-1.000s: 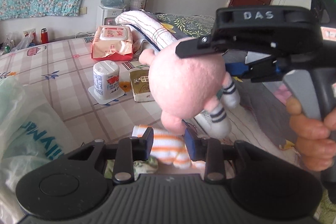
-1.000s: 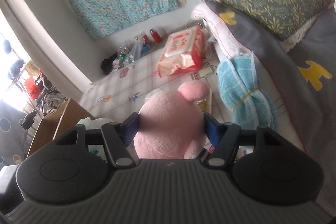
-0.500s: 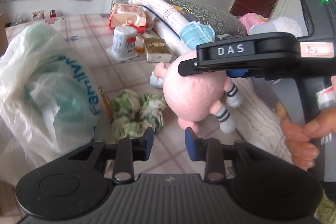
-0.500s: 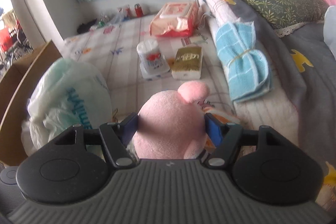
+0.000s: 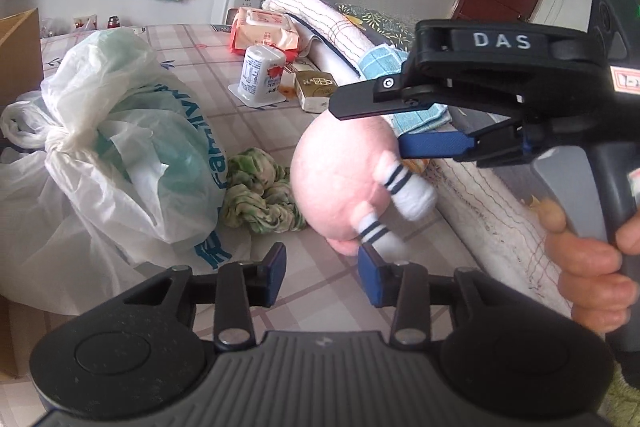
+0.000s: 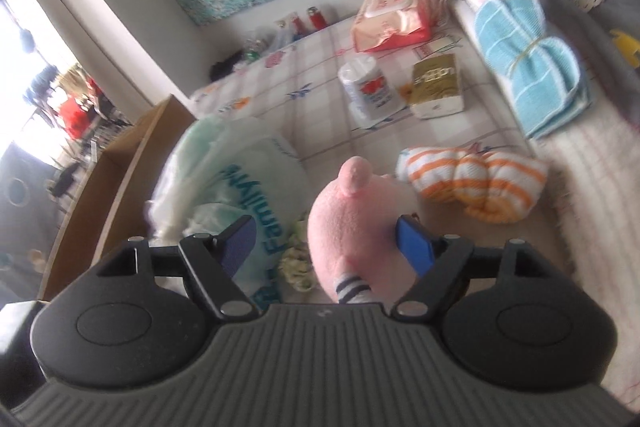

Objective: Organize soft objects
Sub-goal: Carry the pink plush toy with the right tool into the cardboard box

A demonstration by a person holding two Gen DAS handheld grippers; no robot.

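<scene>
A pink plush toy [image 5: 340, 183] with white, navy-striped legs hangs just above the checked sheet [image 5: 200, 71], between the fingers of my right gripper [image 6: 326, 245]. In the right wrist view the jaws stand wide apart; the plush [image 6: 352, 227] touches the right finger and a gap shows on the left. My left gripper [image 5: 322, 273] is open and empty, just below and in front of the plush. A green patterned cloth [image 5: 260, 197] lies left of the plush. An orange-striped rolled cloth [image 6: 476, 183] lies beyond it.
A tied white plastic bag [image 5: 116, 155] fills the left, with a cardboard box [image 6: 120, 163] behind it. A white canister [image 5: 262, 73], gold packet [image 5: 316, 89], wet-wipes pack [image 5: 262, 33] and blue towel bundle [image 6: 528, 75] sit farther back. Bedding [image 5: 492, 203] rises on the right.
My right gripper's jaws have opened from the plush, which sits lower and nearer the green cloth. The left gripper has pulled back and stayed open.
</scene>
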